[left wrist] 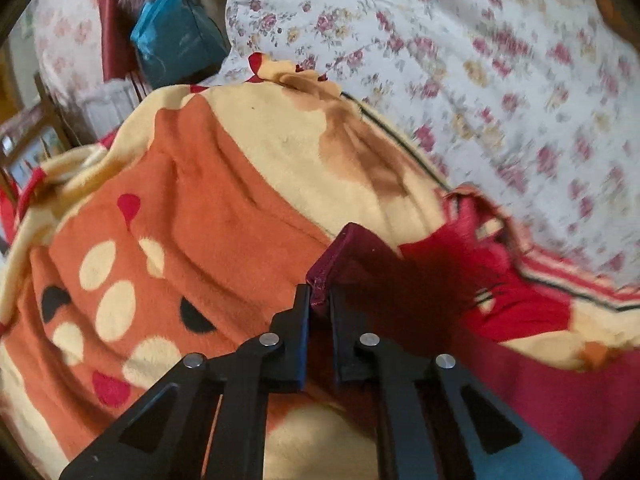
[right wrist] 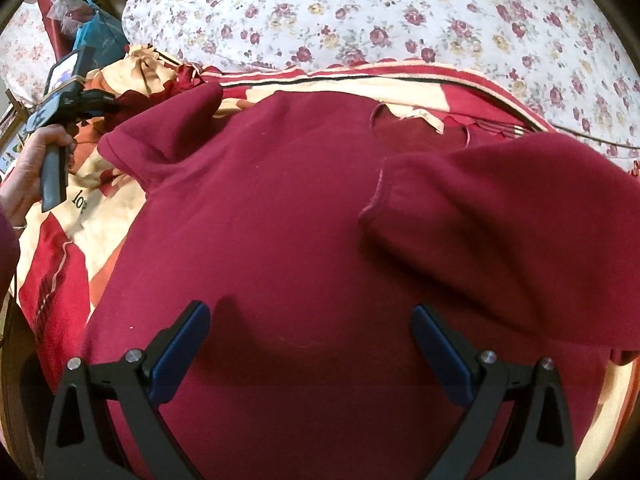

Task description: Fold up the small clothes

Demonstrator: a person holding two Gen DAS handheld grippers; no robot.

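**Left gripper pinching sleeve, right gripper spread wide**

Maroon shirt [right wrist: 280,220] is lying flat on the patterned blanket [left wrist: 180,200], spread over the bed. Long axis is running away from the right camera, neck opening [right wrist: 420,128] pointing at the floral pillow [right wrist: 360,12]. One sleeve [right wrist: 500,216] is lying folded in across the body. Left gripper [left wrist: 319,300] is clamping the other sleeve's cuff [left wrist: 348,256], fingers together on it. Right gripper [right wrist: 310,320] is hovering over the hem end, fingers apart, holding nothing.
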